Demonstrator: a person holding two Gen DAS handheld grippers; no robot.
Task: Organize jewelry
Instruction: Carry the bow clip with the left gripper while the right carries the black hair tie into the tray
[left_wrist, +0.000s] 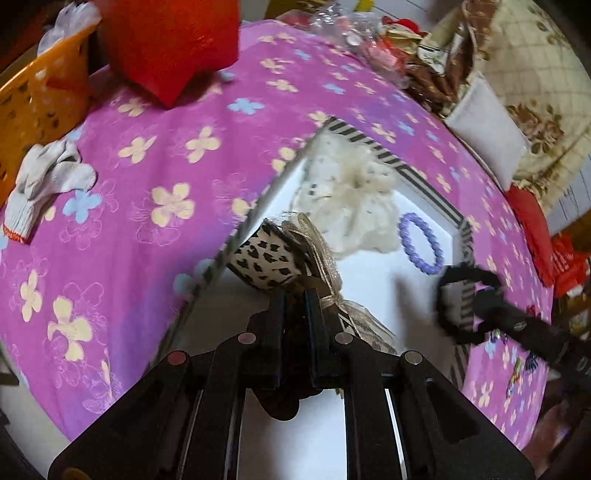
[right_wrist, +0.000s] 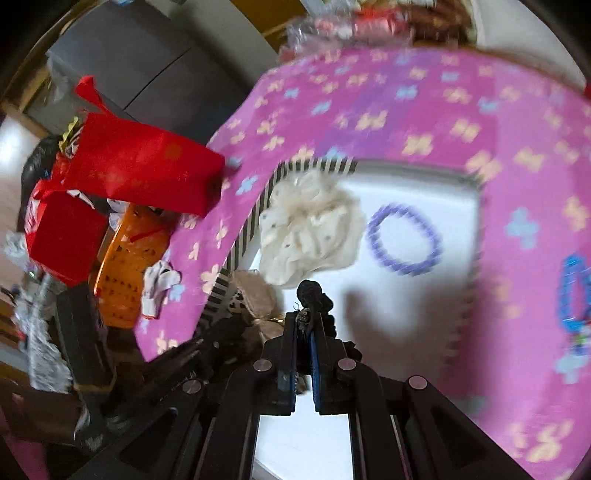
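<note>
Leopard bow (left_wrist: 269, 264) pinched in left hand-held gripper (left_wrist: 295, 295), black scrunchie (right_wrist: 314, 295) clamped in right hand-held gripper (right_wrist: 303, 325), over white tray (left_wrist: 373, 280).

Tablecloth (left_wrist: 155, 122) – matt printed cloth; scrunchie (right_wrist: 306, 225) – soft crinkled fabric; bracelet (left_wrist: 421, 243) glossy plastic beads.

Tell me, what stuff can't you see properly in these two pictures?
- Leopard-print bow: left wrist view, its back end hidden by the left gripper.
- Black hair tie: right wrist view, most of it pinched inside the right gripper.
- Blue bracelet: right wrist view, blurred and cut by the edge.
- Orange basket: left wrist view, contents hidden by its wall.
</note>
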